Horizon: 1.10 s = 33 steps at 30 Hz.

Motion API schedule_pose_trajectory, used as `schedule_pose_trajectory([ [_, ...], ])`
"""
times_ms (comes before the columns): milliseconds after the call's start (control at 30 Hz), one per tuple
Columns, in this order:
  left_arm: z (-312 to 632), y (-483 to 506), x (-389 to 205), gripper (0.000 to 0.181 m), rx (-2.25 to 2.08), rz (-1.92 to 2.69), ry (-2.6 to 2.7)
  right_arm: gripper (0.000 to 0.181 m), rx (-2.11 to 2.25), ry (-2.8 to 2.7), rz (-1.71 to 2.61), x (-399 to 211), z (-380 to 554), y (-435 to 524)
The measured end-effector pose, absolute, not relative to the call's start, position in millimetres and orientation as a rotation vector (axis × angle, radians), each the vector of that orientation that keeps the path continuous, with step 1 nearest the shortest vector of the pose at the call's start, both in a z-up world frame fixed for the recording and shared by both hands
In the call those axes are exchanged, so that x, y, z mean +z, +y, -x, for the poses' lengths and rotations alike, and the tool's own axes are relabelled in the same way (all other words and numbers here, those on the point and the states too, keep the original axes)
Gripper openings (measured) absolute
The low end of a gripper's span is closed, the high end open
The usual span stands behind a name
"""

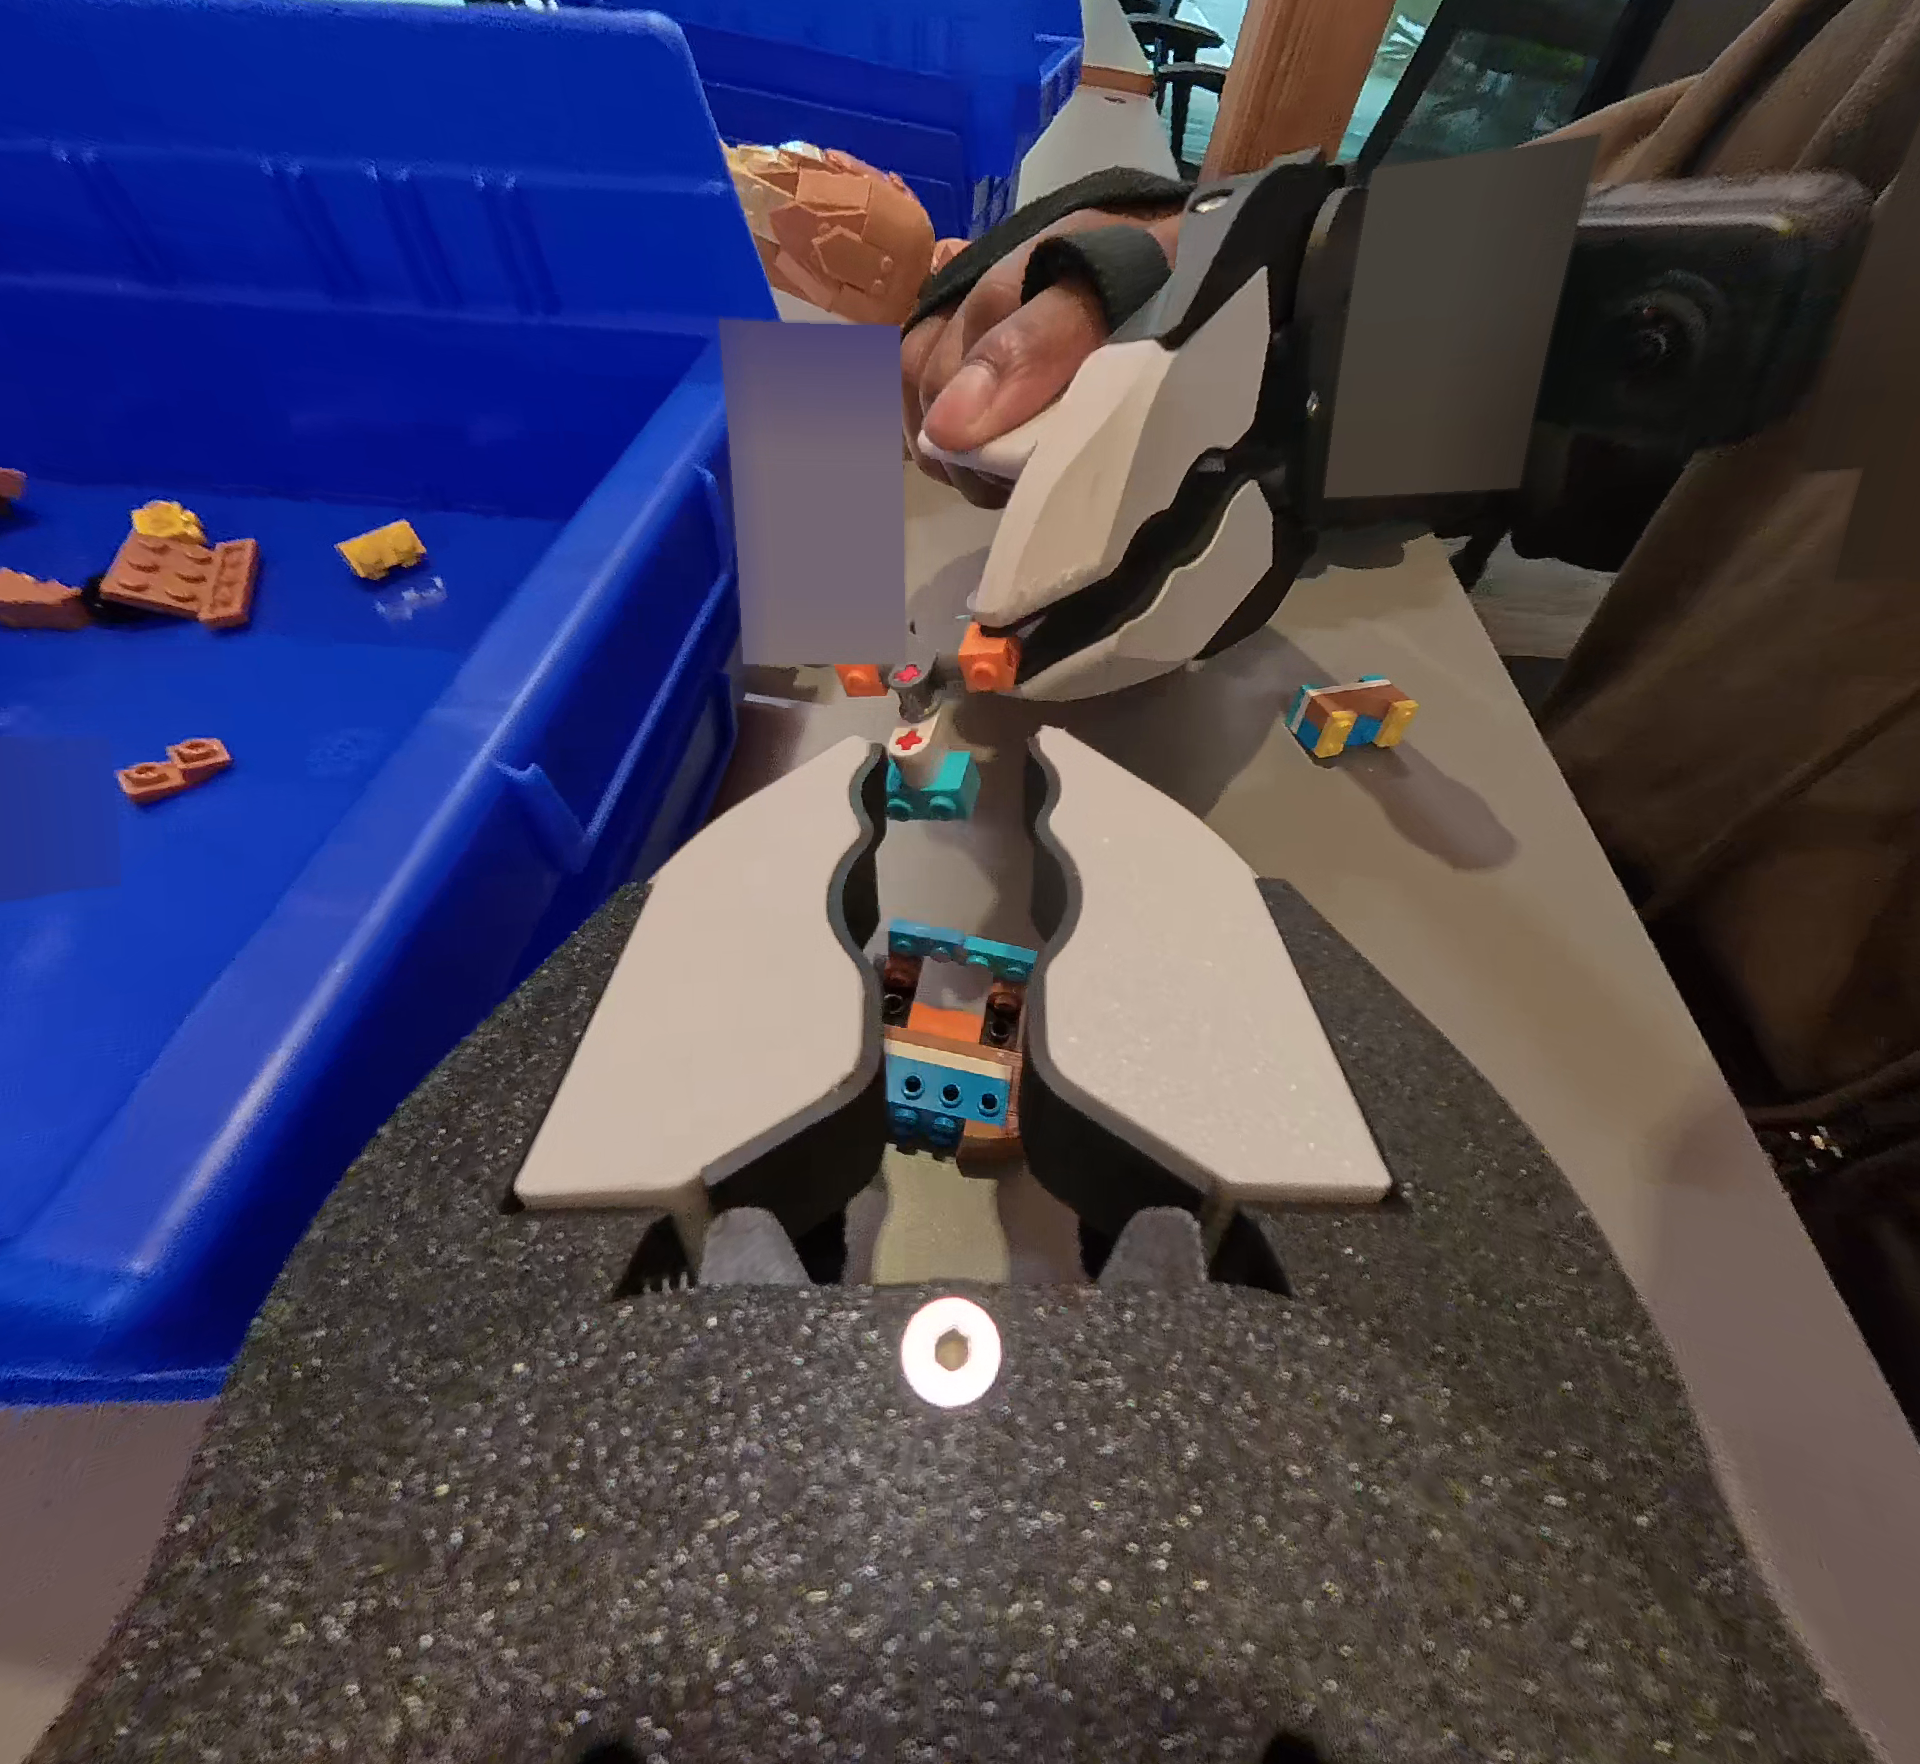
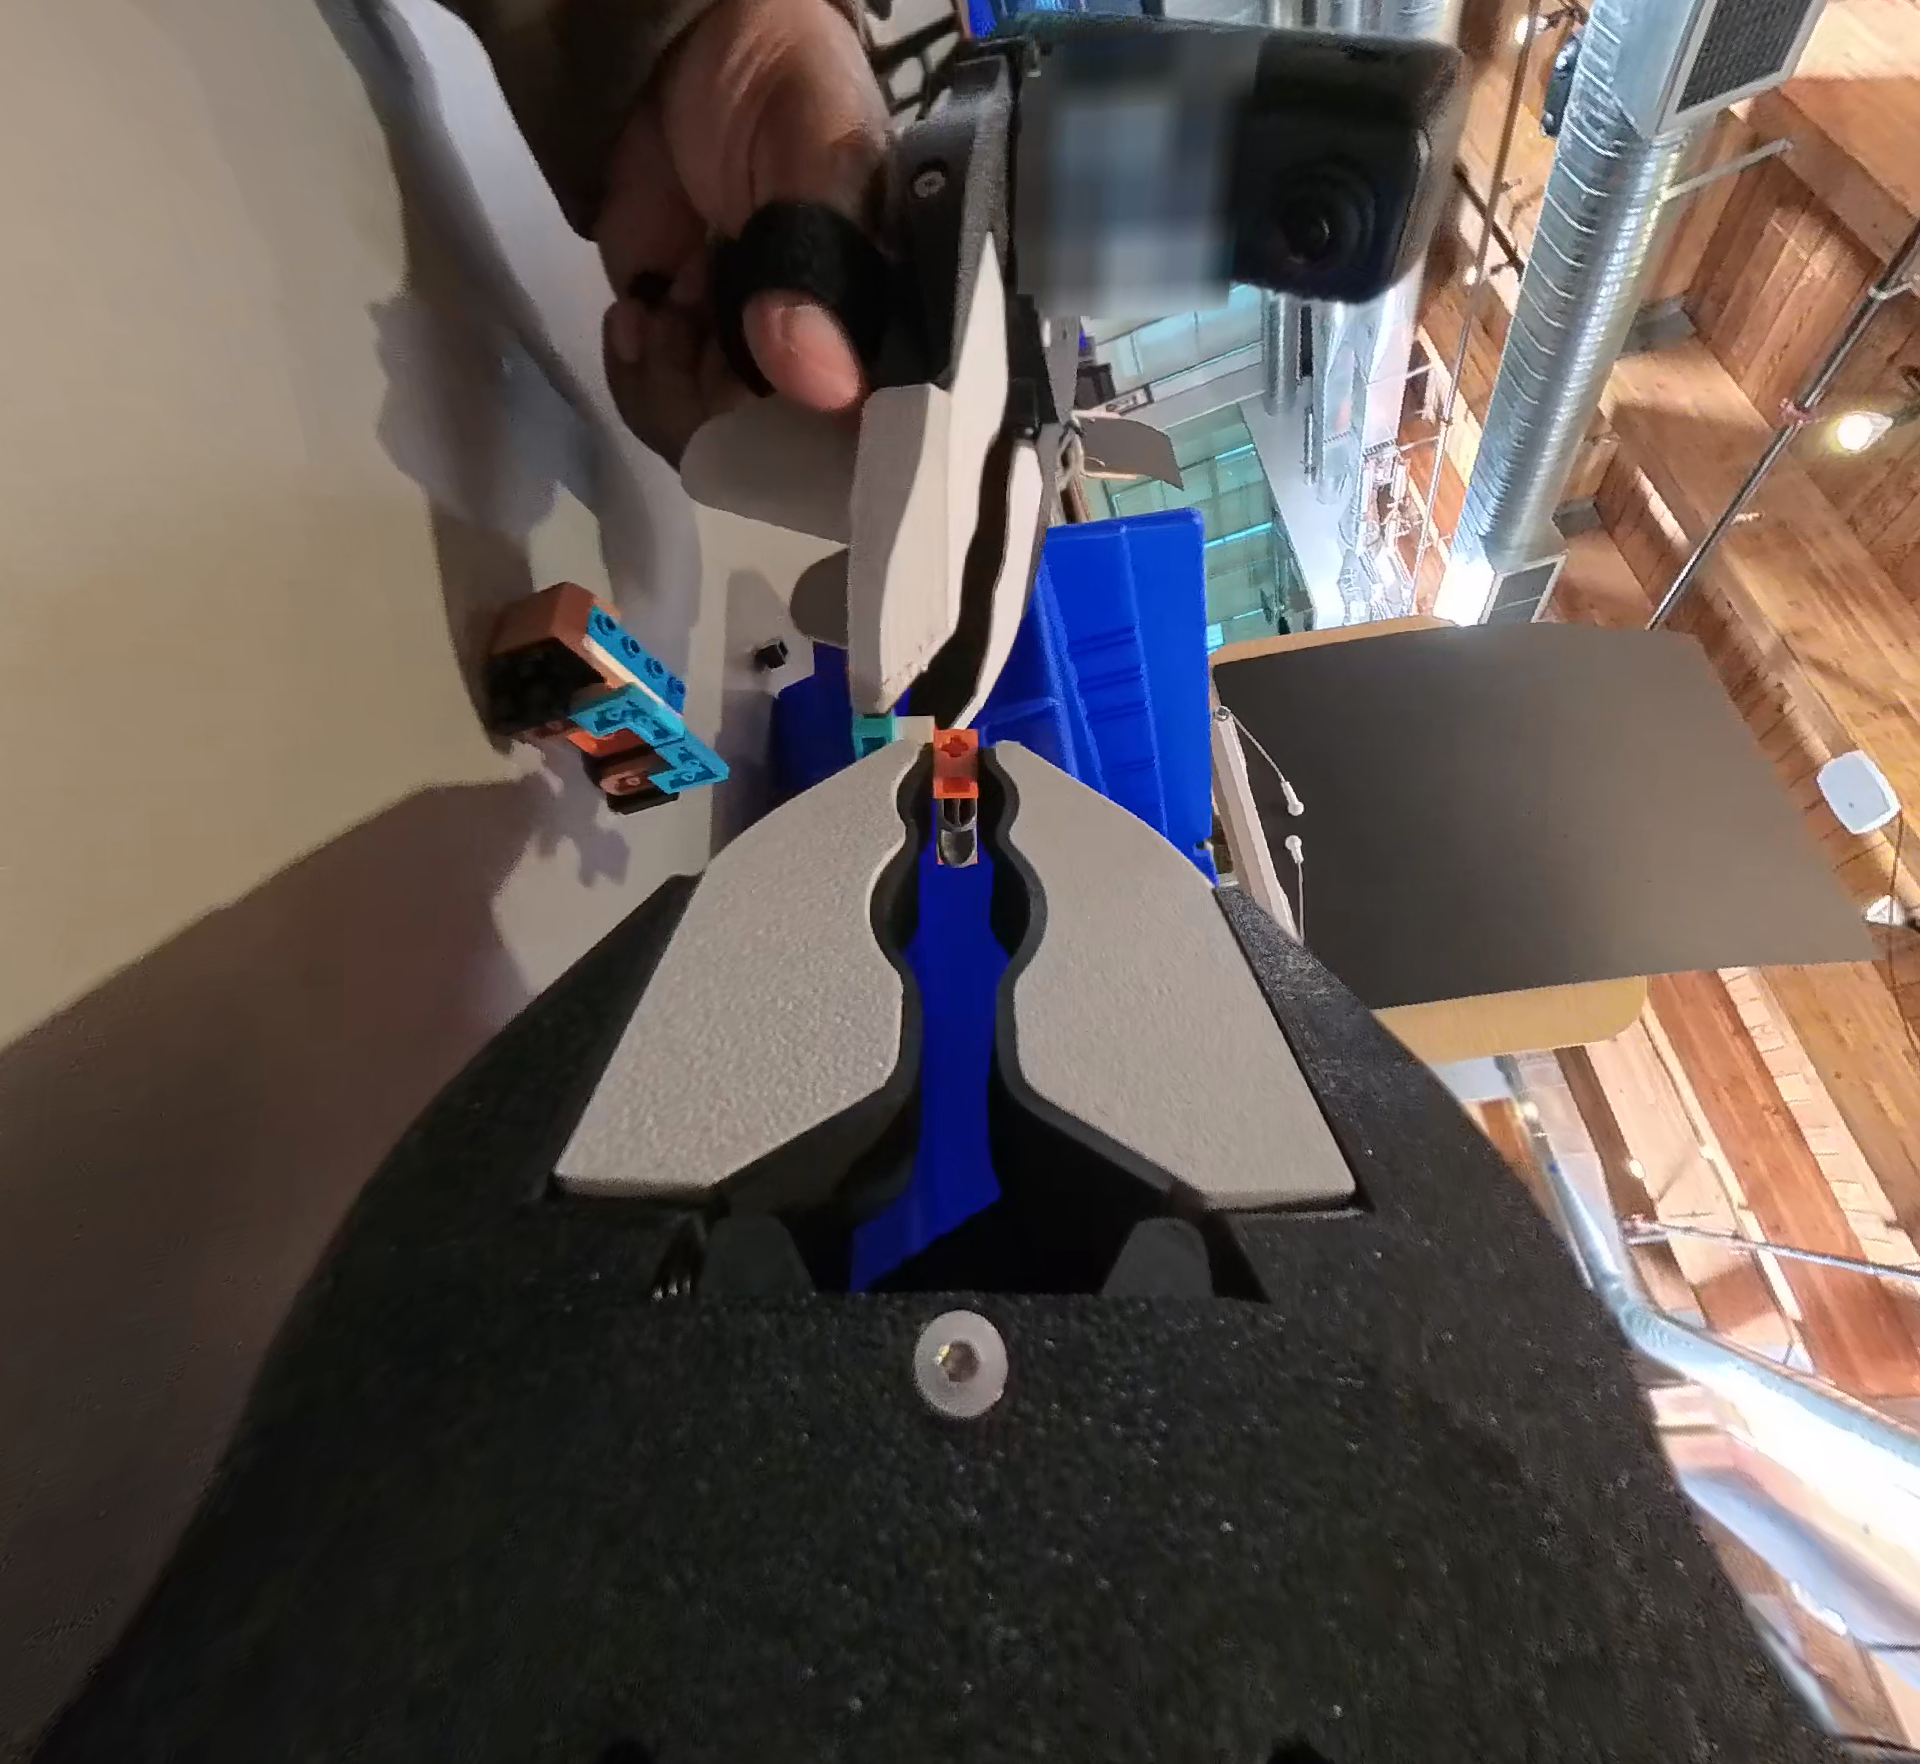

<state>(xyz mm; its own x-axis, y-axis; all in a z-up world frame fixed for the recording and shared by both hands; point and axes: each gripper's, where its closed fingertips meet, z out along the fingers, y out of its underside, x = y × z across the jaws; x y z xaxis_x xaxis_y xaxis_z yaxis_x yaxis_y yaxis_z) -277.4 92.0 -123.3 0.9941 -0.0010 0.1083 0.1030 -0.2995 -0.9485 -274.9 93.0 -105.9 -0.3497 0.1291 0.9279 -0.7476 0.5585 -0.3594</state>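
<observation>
Two grippers meet: left gripper (image 1: 951,769) fingers pinch one teal brick (image 1: 932,784), right gripper (image 2: 954,758) fingers pinch one orange brick (image 2: 954,764).

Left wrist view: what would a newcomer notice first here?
The right gripper pinches an orange brick just past the left gripper, which has a teal piece at its fingertips. A blue bin with scattered brown pieces fills the left side.

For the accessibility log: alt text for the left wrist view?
The right gripper pinches a small orange brick just beyond the left gripper, whose fingers flank a teal brick piece. A blue bin of loose bricks sits left on the grey table.
</observation>
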Motion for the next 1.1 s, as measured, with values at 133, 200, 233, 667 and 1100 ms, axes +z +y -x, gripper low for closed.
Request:
schedule_pose_trajectory([
  [133, 277.4, 93.4, -121.4, 0.026, -0.068, 1.869, -0.065, 0.008, 1.04, -1.697, -0.484, -101.8, 275.8, 93.9],
  [200, 277.3, 94.7, -122.1, 0.026, -0.071, 1.867, -0.073, 0.008, 1.042, -1.69, -0.487, -101.3, 274.6, 93.1],
  [233, 276.9, 95.5, -122.5, 0.026, -0.077, 1.865, -0.077, 0.008, 1.044, -1.686, -0.49, -101.0, 273.8, 92.4],
  [667, 269.4, 98.3, -120.2, 0.025, -0.152, 1.824, -0.061, 0.008, 1.12, -1.659, -0.5, -94.4, 264.7, 88.3],
  [1100, 274.9, 103.0, -123.6, 0.034, 0.323, 1.885, 0.165, 0.008, 1.143, -1.632, -0.506, -90.4, 260.7, 85.7],
])
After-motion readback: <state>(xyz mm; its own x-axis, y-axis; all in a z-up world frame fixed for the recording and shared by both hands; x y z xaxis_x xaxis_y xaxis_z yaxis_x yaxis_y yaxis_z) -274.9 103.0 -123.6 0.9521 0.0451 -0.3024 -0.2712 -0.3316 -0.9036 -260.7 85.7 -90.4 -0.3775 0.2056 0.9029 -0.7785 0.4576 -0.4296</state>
